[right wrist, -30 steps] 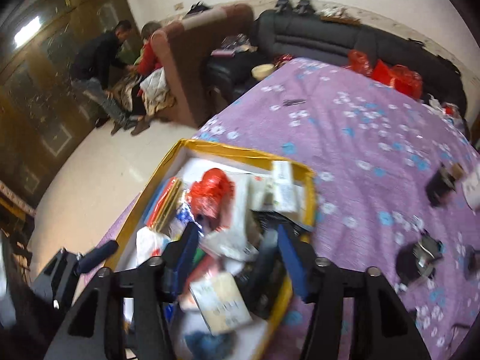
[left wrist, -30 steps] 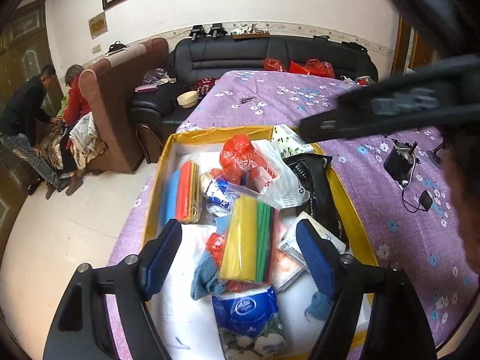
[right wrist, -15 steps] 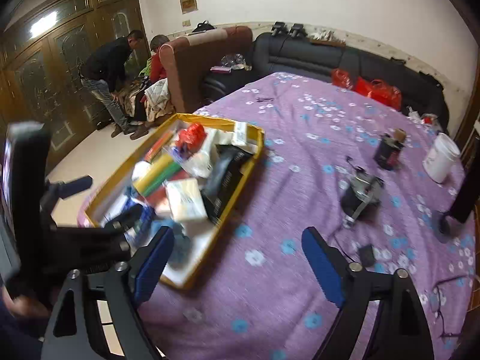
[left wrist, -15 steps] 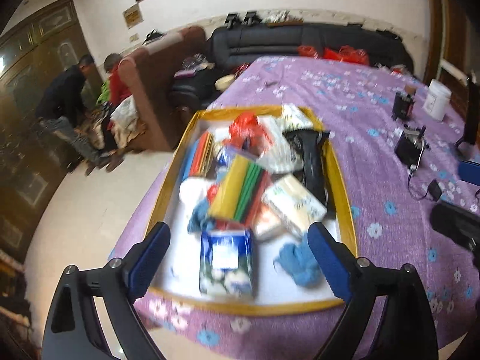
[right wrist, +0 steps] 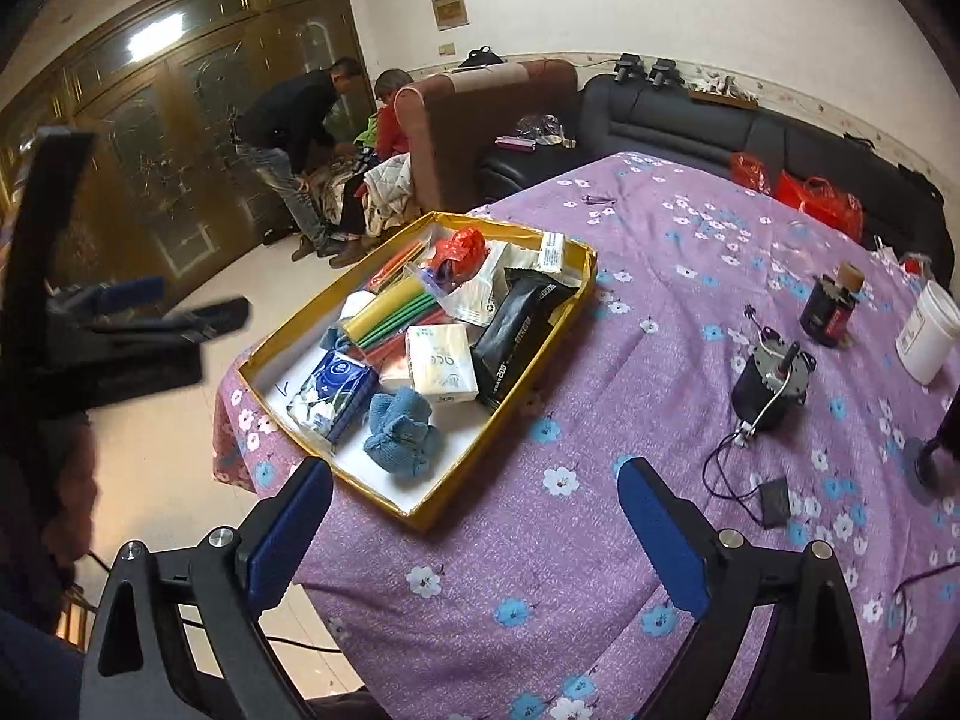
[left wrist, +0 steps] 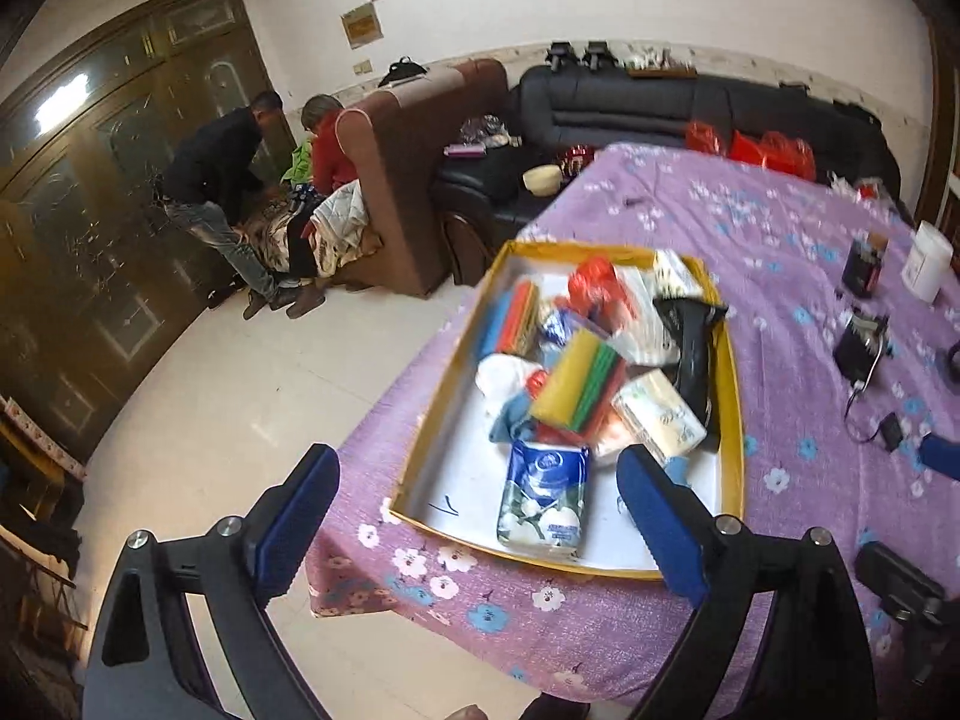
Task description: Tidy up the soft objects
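The desk [right wrist: 690, 276] fills the scene under its purple flowered cloth, and at the ten o'clock side of it in the right wrist view sits the yellow-walled tray [right wrist: 528, 360], hard against the near-left corner. Inside the tray the soft things are heaped: a black pouch [right wrist: 522, 324] along the three o'clock wall, a white tissue pack [right wrist: 441, 360] just beside it, a blue tissue pack [right wrist: 333, 387] at the seven o'clock end, a bundle of coloured sponge strips [right wrist: 390, 315] toward the middle, a blue knitted cloth [right wrist: 399, 429] at six o'clock, and a red plastic bag [right wrist: 459, 246] up at twelve. The far end of the heap is smeared in the left wrist view, so the small items there may be wrappers, hard to say. Out at three o'clock on the cloth, well apart from the tray, lies a small motor [right wrist: 771, 375] with its wire. The left gripper [left wrist: 480, 516] hangs released above the tray's near edge, nothing between its blue pads. The right gripper [right wrist: 474, 534] is spreading wider over bare cloth, empty too.
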Tool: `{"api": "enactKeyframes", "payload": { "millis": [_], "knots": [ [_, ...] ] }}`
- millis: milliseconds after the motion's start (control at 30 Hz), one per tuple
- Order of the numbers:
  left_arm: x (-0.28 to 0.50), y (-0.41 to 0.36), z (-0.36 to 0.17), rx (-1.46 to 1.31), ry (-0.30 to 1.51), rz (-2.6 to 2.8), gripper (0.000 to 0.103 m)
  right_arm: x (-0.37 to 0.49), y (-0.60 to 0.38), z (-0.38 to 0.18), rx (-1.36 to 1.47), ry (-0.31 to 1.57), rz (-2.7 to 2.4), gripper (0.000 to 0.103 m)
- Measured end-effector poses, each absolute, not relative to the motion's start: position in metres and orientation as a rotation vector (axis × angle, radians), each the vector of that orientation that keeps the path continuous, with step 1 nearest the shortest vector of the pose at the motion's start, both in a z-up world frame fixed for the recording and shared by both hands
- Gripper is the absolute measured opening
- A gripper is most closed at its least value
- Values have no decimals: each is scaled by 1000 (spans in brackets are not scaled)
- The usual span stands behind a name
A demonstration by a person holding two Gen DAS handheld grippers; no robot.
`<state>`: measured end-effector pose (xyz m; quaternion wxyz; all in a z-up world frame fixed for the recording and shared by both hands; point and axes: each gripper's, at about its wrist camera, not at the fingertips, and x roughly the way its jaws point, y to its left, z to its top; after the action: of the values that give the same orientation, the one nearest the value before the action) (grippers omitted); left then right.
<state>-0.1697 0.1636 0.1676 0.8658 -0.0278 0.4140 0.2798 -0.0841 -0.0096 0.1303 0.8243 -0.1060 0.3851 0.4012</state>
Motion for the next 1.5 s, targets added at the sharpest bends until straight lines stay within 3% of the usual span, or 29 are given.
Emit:
{"api": "enactKeyframes", "payload": {
  "millis": [167, 1500],
  "knots": [
    [-178, 171, 180, -62, 832, 624, 94, -85, 4, 131, -248, 809, 886, 98],
    [-188, 224, 125, -112, 953, 758, 94, -96, 58, 114, -398, 853, 914, 98]
  ]
}}
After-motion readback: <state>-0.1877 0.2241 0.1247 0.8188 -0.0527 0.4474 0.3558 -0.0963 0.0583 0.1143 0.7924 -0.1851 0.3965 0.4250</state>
